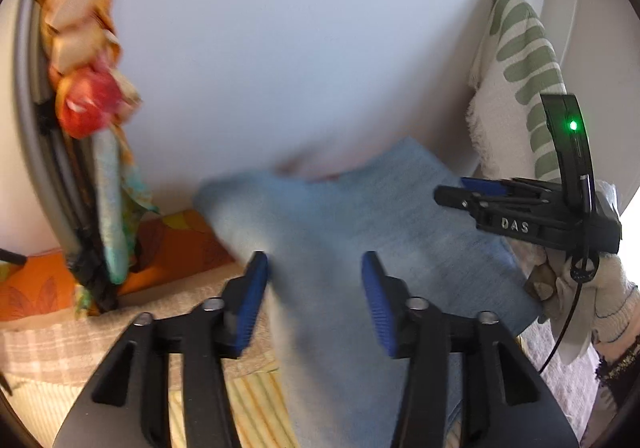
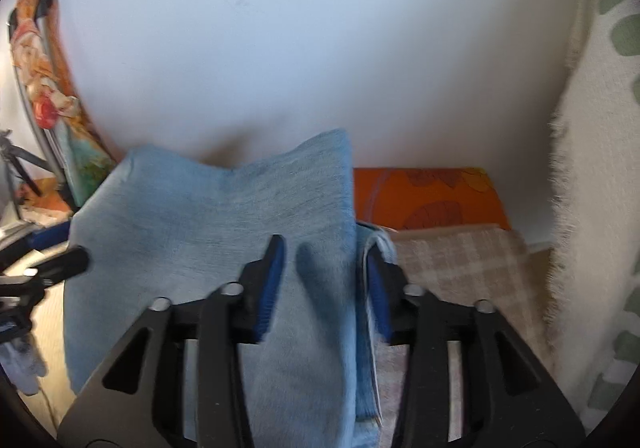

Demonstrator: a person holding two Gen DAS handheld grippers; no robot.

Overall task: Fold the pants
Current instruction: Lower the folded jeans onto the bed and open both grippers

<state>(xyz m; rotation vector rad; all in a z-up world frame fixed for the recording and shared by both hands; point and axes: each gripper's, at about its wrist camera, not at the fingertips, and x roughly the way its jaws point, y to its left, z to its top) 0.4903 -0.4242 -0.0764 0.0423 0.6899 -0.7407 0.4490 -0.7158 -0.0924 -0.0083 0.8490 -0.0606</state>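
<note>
The light blue pants (image 1: 340, 232) lie bunched and partly folded on the bed, blurred in the left wrist view. My left gripper (image 1: 314, 300) is open with the blue cloth lying between its blue pads (image 1: 252, 300). My right gripper (image 2: 326, 292) is open too, with a fold of the pants (image 2: 224, 215) running up between its fingers; the right pad is half covered by the cloth's edge. The right gripper also shows in the left wrist view (image 1: 472, 193) at the far right edge of the pants. The left gripper's tips show at the left of the right wrist view (image 2: 60, 248).
A white wall (image 1: 300, 47) is close behind. An orange patterned pillow (image 2: 428, 195) and a checked beige blanket (image 2: 460, 268) lie on the bed. A white throw with green leaf shapes (image 1: 520, 59) hangs at the right. A rack with colourful scarves (image 1: 84, 59) stands at the left.
</note>
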